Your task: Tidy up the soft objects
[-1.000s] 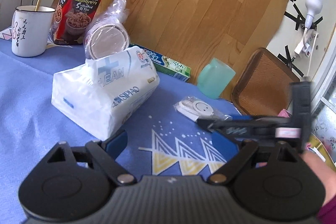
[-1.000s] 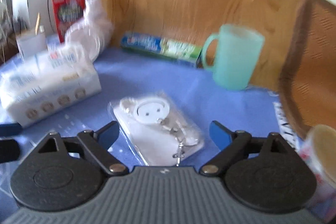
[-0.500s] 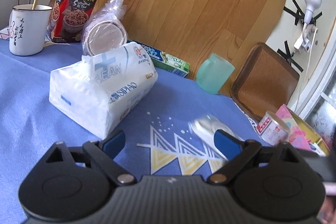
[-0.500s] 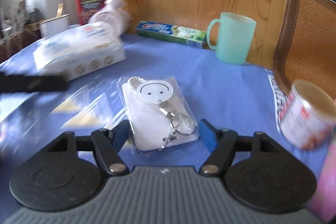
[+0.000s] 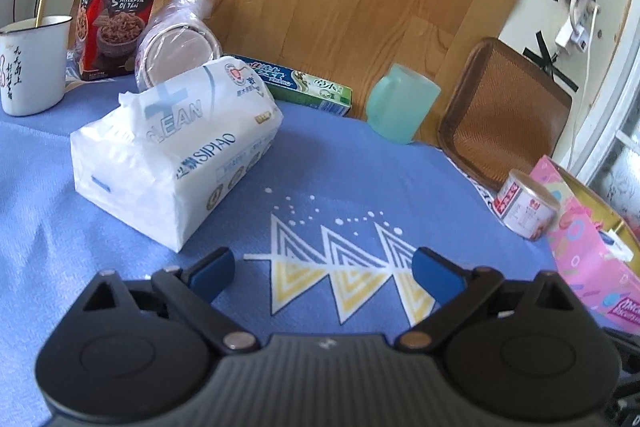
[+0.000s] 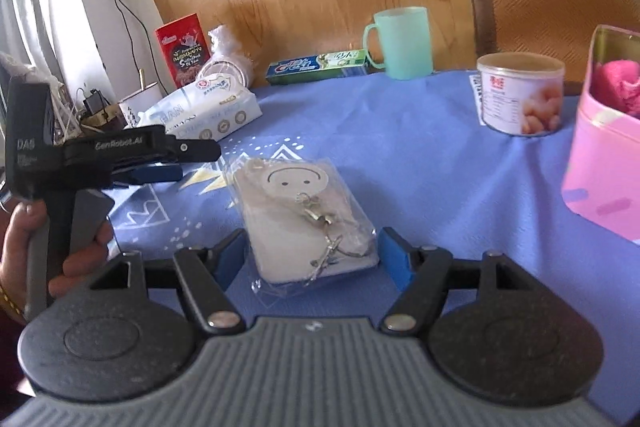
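A white smiley-face keychain pouch in clear plastic is held between the blue pads of my right gripper, lifted above the blue tablecloth. A white tissue pack lies on the cloth ahead and left of my left gripper, which is open and empty; the pack also shows in the right wrist view. A pink box with a pink soft thing inside stands at the right. My left gripper also shows in the right wrist view.
A tin can, a green mug, a toothpaste box, a red snack tin, a bagged round lid and a white enamel mug stand along the back. A brown tray leans on the wall.
My right gripper has closed on the smiley pouch and carried it right and toward the near edge, out of the left wrist view. My left gripper has stayed open, shifting slightly.
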The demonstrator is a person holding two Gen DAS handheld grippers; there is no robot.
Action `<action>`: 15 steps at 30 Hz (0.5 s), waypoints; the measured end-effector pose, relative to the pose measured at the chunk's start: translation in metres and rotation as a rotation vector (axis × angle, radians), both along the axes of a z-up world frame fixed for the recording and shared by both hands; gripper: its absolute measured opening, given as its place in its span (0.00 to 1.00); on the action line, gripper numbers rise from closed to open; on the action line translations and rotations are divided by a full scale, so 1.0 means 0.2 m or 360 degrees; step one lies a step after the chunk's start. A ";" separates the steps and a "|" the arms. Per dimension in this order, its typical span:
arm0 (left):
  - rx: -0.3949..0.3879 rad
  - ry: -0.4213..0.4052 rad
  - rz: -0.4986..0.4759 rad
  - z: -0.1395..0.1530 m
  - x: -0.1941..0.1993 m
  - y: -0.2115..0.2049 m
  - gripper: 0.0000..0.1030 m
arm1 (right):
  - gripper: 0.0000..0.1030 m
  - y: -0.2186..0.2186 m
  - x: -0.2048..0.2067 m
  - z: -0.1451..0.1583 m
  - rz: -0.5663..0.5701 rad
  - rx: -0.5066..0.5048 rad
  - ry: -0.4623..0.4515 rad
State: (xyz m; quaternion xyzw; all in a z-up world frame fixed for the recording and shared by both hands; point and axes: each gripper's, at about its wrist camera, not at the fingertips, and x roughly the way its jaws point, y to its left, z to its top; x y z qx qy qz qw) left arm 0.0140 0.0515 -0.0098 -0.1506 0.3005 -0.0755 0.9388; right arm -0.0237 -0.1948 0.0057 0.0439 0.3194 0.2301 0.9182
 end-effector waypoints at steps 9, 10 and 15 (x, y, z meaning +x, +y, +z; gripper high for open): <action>0.0078 0.0008 -0.0018 0.00 0.00 -0.04 0.97 | 0.73 0.02 -0.02 -0.02 0.0009 -0.0080 -0.0068; 0.0073 0.0007 -0.0019 0.00 0.00 -0.04 0.97 | 0.73 0.02 -0.03 -0.02 0.0007 -0.0077 -0.0069; 0.0053 0.0004 -0.0027 0.00 0.00 -0.03 0.97 | 0.73 0.01 -0.04 -0.02 -0.0004 -0.0061 -0.0075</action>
